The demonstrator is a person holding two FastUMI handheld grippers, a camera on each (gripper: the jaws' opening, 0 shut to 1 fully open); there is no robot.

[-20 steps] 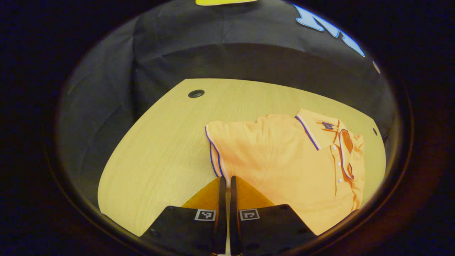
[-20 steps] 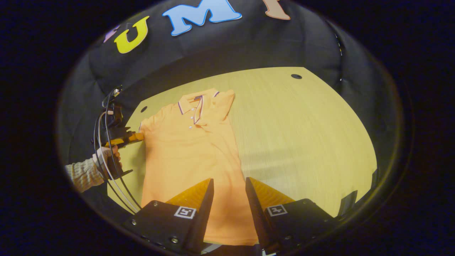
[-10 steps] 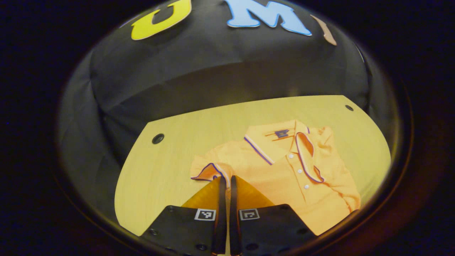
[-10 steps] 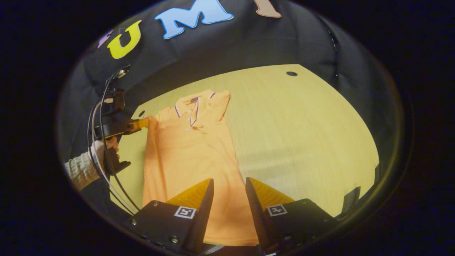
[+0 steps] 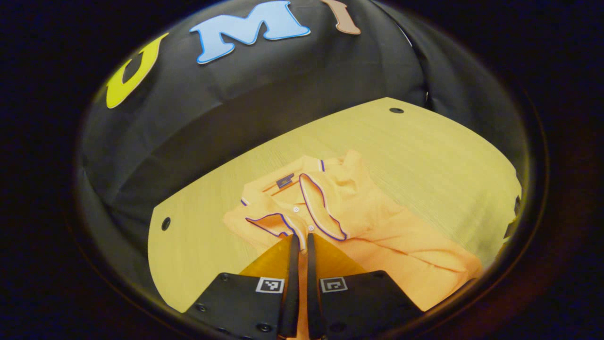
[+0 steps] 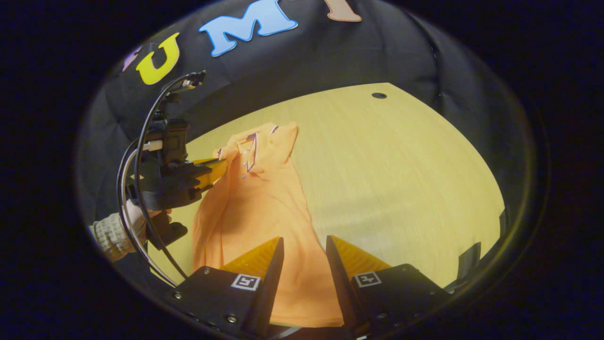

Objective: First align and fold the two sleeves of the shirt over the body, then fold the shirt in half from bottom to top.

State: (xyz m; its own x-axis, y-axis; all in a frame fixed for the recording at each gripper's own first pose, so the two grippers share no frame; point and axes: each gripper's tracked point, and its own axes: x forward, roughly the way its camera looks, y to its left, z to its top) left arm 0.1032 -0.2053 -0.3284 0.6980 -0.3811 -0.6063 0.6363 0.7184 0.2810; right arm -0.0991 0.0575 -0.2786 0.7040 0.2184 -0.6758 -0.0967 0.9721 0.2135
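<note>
An orange polo shirt (image 6: 257,208) with a blue-trimmed collar lies lengthwise on the wooden table (image 6: 401,179). One sleeve lies folded over the body by the collar (image 5: 358,189). My left gripper (image 5: 300,237) is shut on the other sleeve's blue-trimmed cuff (image 5: 273,223), holding it over the chest below the collar (image 5: 288,184). In the right gripper view that left gripper (image 6: 222,165) shows at the shirt's upper left, held by a hand (image 6: 137,212). My right gripper (image 6: 304,240) is open above the shirt's lower part, nothing between its fingers.
The table's far edge meets the black booth wall. Small round holes sit in the tabletop (image 6: 378,95) (image 5: 165,223). Bare wood stretches to the right of the shirt (image 6: 415,198). Cables (image 6: 141,141) loop from the left gripper.
My left gripper has carried the sleeve cuff from the table at the shirt's side up and over onto the chest. The right gripper has barely moved.
</note>
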